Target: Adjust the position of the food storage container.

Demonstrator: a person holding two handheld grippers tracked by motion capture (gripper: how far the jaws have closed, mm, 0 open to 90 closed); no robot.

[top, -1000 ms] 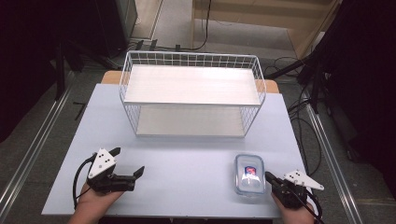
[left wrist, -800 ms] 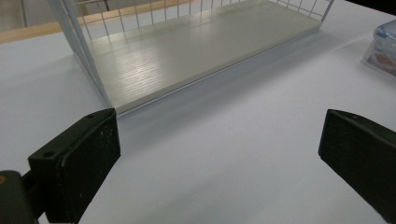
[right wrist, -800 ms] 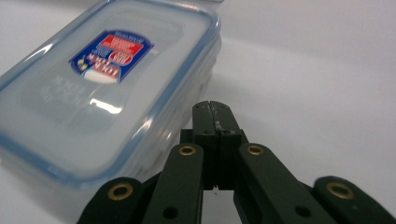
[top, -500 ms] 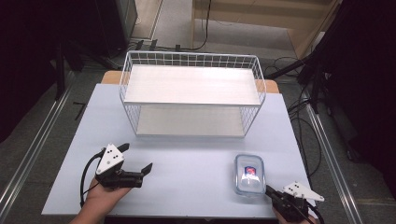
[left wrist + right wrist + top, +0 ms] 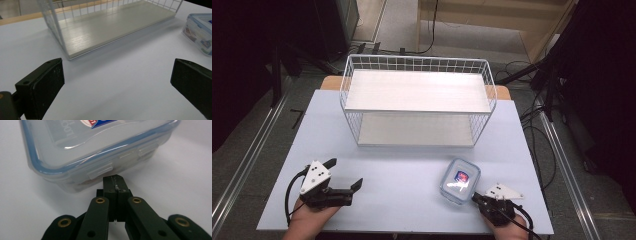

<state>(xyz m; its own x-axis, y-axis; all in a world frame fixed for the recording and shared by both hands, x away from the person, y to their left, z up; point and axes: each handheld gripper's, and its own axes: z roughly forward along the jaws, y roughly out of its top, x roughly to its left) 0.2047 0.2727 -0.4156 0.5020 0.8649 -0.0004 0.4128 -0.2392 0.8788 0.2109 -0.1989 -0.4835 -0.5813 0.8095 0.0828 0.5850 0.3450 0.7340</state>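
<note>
Tabletop unchanged — closed right gripper now nearer the container; left gripper gapes.

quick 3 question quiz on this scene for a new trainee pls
1. True or false: the right claw has its jaws shut.
2. What stands at the far side of the table? A wire rack; B bucket; C lamp.
3. Which claw points at the lidded plastic box?

Key:
1. True, shut with nothing between them.
2. A.
3. The right one; the left claw stands open, apart from the box.
</note>
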